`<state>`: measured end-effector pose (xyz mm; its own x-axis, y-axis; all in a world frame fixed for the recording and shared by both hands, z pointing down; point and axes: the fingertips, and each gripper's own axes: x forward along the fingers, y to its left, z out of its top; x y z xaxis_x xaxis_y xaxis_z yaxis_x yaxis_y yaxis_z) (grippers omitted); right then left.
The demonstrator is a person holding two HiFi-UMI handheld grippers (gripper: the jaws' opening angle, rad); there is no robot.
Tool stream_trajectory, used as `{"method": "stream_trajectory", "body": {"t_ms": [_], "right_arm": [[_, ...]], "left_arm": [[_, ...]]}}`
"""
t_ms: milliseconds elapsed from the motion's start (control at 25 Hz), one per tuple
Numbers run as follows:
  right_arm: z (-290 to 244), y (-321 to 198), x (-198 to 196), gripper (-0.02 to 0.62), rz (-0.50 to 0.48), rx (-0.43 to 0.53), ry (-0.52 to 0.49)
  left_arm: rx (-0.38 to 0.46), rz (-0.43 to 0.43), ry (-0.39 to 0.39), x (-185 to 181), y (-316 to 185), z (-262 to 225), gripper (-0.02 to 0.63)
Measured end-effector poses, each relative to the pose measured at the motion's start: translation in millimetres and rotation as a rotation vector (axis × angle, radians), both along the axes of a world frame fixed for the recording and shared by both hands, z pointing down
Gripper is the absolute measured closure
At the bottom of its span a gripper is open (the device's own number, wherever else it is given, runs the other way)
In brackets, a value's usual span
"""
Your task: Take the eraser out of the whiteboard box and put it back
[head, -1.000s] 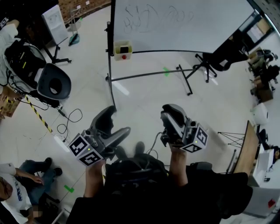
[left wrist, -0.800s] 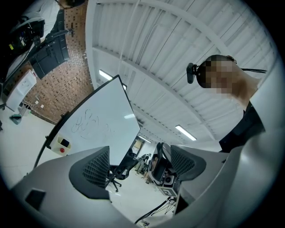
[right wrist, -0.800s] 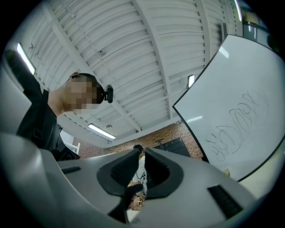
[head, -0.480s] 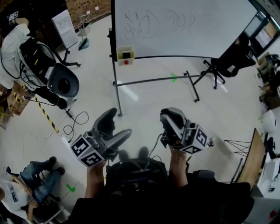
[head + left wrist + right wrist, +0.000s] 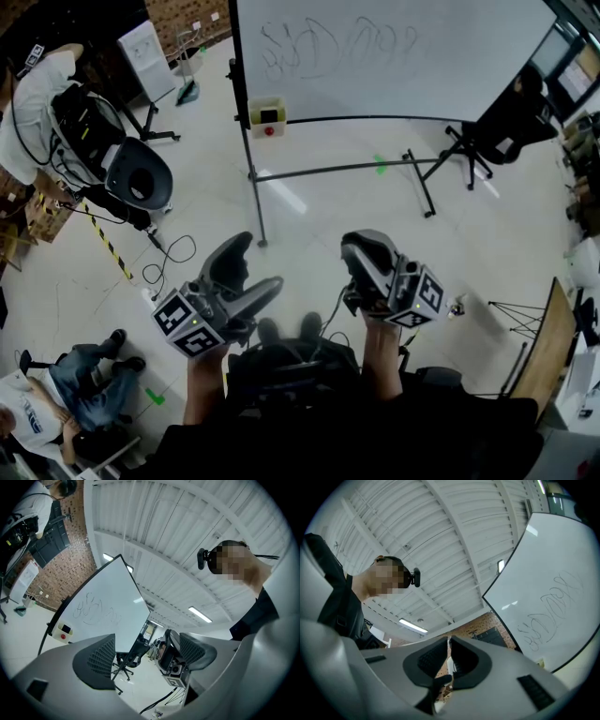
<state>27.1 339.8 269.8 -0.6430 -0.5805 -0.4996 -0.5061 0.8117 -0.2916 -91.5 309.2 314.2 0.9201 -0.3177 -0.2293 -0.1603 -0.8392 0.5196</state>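
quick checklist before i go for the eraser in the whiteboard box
1. Whiteboard box in view, at the lower left corner of the whiteboard: ok.
2. Eraser in the box: a dark shape shows there, too small to confirm: cannot tell.
3. Left gripper jaws apart, nothing between them: ok.
4. Right gripper ready to grasp: jaws together, empty: not ok.
5. Grippers close to the box: both held far short of it: not ok.

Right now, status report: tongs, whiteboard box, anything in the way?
Left tongs open, empty; right tongs shut, empty. Whiteboard box on the board's frame, well ahead, untouched. Stand leg on the floor beneath it.
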Motion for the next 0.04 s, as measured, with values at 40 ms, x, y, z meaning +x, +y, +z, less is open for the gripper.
{"method": "stream_trajectory", "body": {"t_ms": [40], "right_arm": [[0.1,1.1,2.7,0.554,-0.001,0.000,-0.002]], "left_arm": [[-0.001,0.000,-0.001,2.8,1.6,0.0,0.179]]}}
